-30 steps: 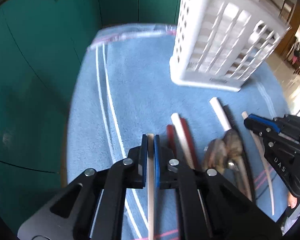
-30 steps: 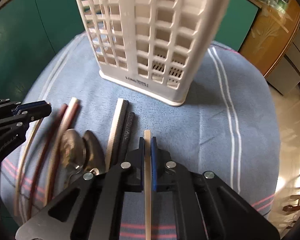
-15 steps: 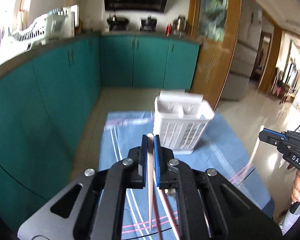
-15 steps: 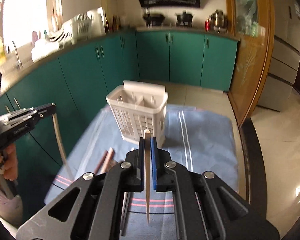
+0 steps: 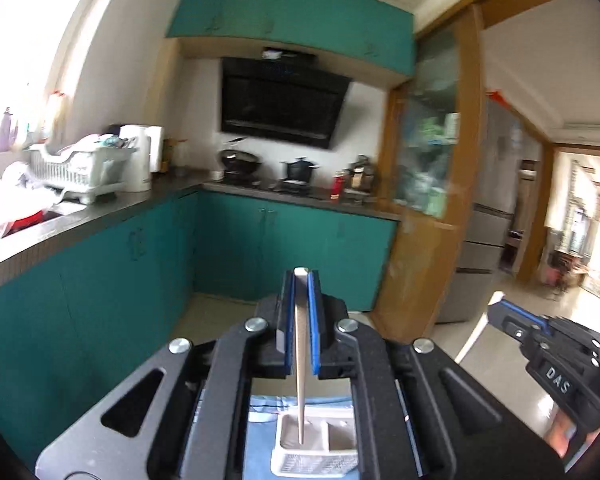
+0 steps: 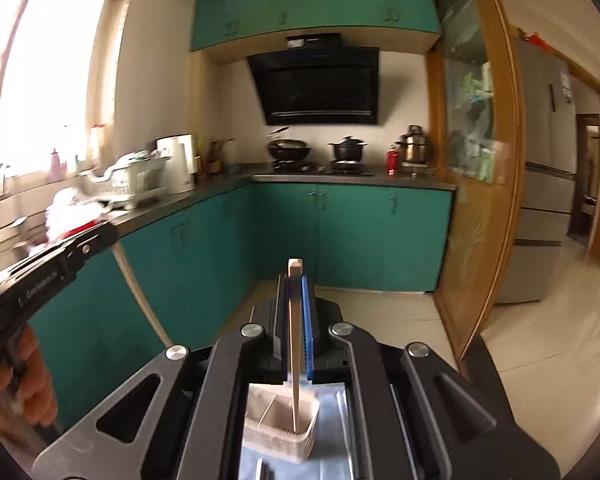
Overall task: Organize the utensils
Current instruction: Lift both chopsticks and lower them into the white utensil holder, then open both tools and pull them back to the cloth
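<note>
My left gripper (image 5: 301, 280) is shut on a pale chopstick (image 5: 300, 360) that hangs down between the blue pads, its tip over the left compartment of the white utensil holder (image 5: 316, 454) far below. My right gripper (image 6: 295, 280) is shut on a second pale chopstick (image 6: 295, 360), whose tip hangs above the same holder (image 6: 280, 436). Each gripper shows in the other's view: the right gripper (image 5: 496, 312) at the right edge and the left gripper (image 6: 108, 236) at the left edge, each with its chopstick trailing down. The holder stands on a blue cloth (image 6: 332, 432).
Teal base cabinets (image 5: 292, 248) and a dark counter with a white dish rack (image 5: 80, 172) and pots line the far walls. A wooden glazed door frame (image 6: 480, 200) stands on the right. A hand (image 6: 28, 384) holds the left gripper's handle.
Both grippers have risen high off the cloth with their chopsticks and tipped from looking down to almost level. The holder has dropped to the bottom of both views.
</note>
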`<state>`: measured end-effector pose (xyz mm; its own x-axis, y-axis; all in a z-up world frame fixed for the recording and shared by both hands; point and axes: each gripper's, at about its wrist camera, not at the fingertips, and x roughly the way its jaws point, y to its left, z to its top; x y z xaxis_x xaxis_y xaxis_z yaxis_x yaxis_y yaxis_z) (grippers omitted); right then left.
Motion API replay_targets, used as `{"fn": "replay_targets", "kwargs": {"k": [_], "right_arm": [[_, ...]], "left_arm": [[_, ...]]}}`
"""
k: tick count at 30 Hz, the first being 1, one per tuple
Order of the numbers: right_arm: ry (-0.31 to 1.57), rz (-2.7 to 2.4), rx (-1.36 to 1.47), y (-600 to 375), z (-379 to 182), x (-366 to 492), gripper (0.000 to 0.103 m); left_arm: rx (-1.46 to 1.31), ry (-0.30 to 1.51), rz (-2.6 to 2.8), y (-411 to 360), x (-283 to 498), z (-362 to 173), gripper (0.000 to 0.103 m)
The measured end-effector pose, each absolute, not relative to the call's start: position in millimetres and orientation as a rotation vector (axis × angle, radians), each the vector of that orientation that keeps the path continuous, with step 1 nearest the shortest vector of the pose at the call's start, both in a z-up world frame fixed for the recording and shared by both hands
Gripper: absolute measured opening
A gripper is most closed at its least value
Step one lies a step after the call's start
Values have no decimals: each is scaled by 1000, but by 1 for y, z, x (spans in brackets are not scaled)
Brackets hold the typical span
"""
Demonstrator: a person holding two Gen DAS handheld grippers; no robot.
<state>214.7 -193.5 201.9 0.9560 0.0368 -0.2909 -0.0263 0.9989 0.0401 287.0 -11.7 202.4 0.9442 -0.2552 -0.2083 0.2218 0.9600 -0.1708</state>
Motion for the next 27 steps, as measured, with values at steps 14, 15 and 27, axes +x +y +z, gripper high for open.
{"fn": "replay_targets", "kwargs": {"k": [14,15,27], "right_arm": [[373,14,226,-233,81,232,7],[367,13,224,-235,77,225,7],[335,-6,337,-264,30,116,43]], "left_arm": [[-288,405,-131,12,335,67,8],[-282,395,-126,13,330,65,8],[-256,371,-78,56,238,47,43]]}}
